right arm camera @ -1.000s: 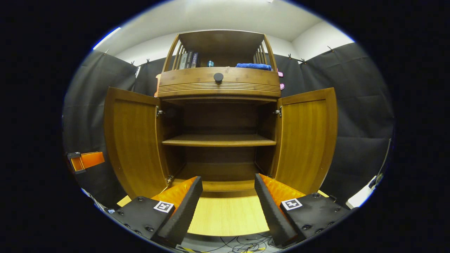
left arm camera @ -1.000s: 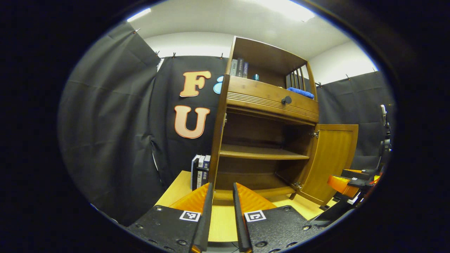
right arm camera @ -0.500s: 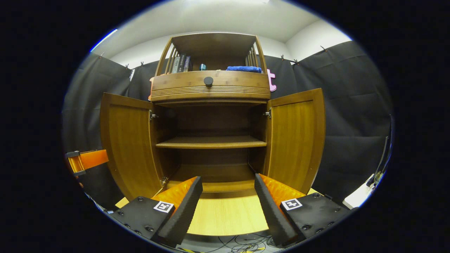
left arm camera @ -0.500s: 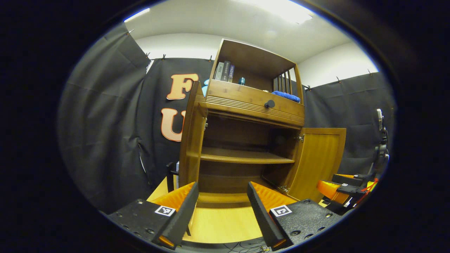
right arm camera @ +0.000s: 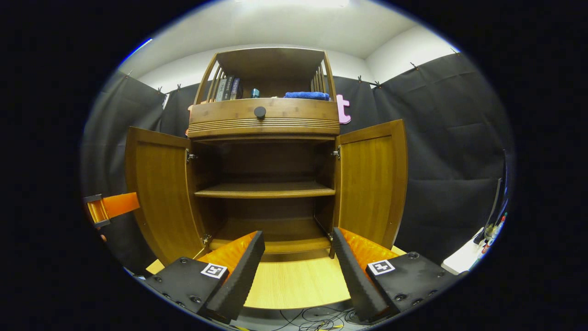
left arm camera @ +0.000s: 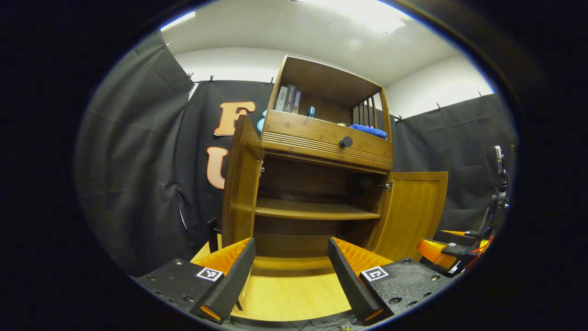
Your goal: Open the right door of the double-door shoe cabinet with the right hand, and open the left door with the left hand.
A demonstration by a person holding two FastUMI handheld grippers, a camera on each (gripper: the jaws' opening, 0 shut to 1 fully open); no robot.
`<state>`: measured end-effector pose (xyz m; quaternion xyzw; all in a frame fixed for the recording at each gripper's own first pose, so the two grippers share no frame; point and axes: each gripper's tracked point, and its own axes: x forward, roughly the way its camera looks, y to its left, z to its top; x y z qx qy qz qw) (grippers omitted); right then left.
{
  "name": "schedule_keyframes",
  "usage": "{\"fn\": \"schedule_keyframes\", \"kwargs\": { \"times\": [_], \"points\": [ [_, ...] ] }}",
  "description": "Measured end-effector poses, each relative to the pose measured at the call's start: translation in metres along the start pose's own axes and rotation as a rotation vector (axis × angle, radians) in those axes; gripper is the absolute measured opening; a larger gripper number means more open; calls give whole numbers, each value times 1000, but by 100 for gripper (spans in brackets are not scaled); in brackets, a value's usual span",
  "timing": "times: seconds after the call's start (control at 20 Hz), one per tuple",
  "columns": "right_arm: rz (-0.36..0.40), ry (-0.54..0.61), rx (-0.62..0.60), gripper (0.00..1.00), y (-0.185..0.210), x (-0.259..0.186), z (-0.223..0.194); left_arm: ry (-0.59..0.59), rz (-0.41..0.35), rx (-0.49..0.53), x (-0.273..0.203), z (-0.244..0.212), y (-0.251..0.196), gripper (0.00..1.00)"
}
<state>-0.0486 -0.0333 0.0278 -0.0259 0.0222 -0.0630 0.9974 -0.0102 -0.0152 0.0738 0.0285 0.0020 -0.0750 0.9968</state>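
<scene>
- On the pale wooden platform (right arm camera: pixel 298 285) stands the cabinet (right arm camera: pixel 264 120), both doors swung wide, its inner shelf (right arm camera: pixel 265 190) bare.
- In the right gripper view the cabinet sits at 12 o'clock: left door (right arm camera: pixel 158 193) at 9 o'clock, right door (right arm camera: pixel 372 179) at 3 o'clock, each hanging out from its hinges.
- The right gripper (right arm camera: pixel 297 271) hangs in front of the cabinet, at 6 o'clock in its own view, jaws spread wide with nothing between them and touching neither door.
- In the left gripper view the cabinet is seen from its left side; the left door (left arm camera: pixel 241 184) shows nearly edge-on at 9 o'clock, the right door (left arm camera: pixel 413 211) at 3 o'clock.
- The left gripper (left arm camera: pixel 291 276) also gapes wide, holding nothing, clear of the door.
- A round knob (right arm camera: pixel 260 111) sits on the drawer front above the doors.
- On the top shelf: books (right arm camera: pixel 227 89) at the left, a small teal object (right arm camera: pixel 254 93) in the middle, a blue cloth (right arm camera: pixel 306 95) at the right.
- Cables (right arm camera: pixel 317 319) lie on the floor at 6 o'clock, below the platform's edge.
</scene>
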Motion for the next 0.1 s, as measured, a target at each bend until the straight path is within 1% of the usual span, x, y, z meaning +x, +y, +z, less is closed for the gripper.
{"fn": "schedule_keyframes", "kwargs": {
  "times": [0.05,0.1],
  "points": [
    [0,1,1,90,1,0,0,1,3,0,0,-1,0,95],
    [2,2,1,90,1,0,0,4,9,-1,1,0,2,94]
  ]
}}
